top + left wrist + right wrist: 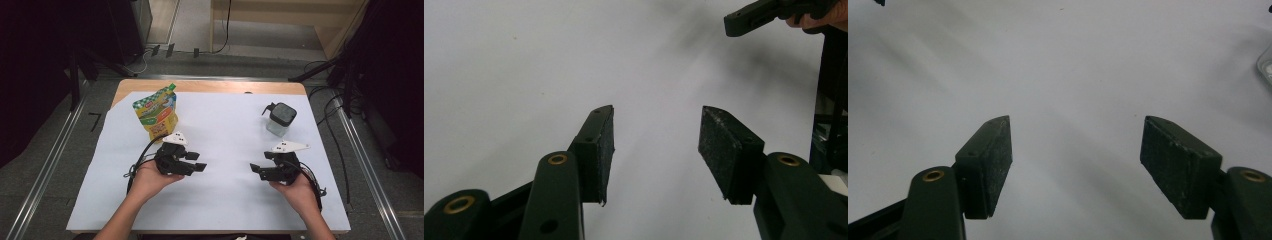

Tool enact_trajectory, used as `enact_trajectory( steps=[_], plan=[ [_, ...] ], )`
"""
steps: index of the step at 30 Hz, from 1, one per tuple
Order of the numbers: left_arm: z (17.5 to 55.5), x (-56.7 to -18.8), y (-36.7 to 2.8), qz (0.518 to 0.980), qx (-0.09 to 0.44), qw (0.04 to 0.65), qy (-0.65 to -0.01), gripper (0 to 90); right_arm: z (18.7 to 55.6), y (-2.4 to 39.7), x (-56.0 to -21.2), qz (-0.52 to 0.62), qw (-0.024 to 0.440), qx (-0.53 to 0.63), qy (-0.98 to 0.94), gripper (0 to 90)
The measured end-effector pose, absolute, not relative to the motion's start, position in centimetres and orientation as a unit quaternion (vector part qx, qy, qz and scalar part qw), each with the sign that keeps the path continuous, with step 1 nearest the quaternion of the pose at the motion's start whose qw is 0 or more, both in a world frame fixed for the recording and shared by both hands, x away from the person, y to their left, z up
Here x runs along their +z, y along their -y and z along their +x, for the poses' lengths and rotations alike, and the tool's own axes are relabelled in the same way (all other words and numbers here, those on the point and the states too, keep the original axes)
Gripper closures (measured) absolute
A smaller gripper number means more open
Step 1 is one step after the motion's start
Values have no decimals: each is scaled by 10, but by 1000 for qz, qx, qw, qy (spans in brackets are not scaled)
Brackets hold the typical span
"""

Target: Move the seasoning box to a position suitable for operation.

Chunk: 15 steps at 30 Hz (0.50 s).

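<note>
Overhead, one standing pouch (pixel 157 113) sits just above the left claw (pixel 196 161) at centre-left; one dark-lidded jar (pixel 280 119) sits above the right claw (pixel 257 171), each hand nearer its own. Left claw's view: jaws apart, empty over white worktop (pixel 524 75). Right claw's view: likewise open, empty.

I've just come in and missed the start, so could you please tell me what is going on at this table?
A person sits at a table covered with a white sheet, with a pair of tongs in each hand. The left tongs and right tongs are both open and empty, pointing toward each other over the sheet. A yellow-green pouch stands behind the left hand, and a clear jar with a dark lid behind the right; neither is touched.
</note>
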<state>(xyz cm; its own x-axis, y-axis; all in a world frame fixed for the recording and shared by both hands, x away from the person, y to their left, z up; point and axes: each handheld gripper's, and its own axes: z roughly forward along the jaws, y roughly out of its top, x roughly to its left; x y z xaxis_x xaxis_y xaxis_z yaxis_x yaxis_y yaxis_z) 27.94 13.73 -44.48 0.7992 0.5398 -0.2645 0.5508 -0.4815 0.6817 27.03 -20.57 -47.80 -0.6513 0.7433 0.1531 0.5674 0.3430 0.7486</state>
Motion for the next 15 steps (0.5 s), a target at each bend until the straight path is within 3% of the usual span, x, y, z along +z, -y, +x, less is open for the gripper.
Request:
enact_trajectory(
  steps=[15],
  plan=[
    [279,-444,-142,859,1,395,-325,469,270,208,-476,400,112,410,-812,291]
  ],
)
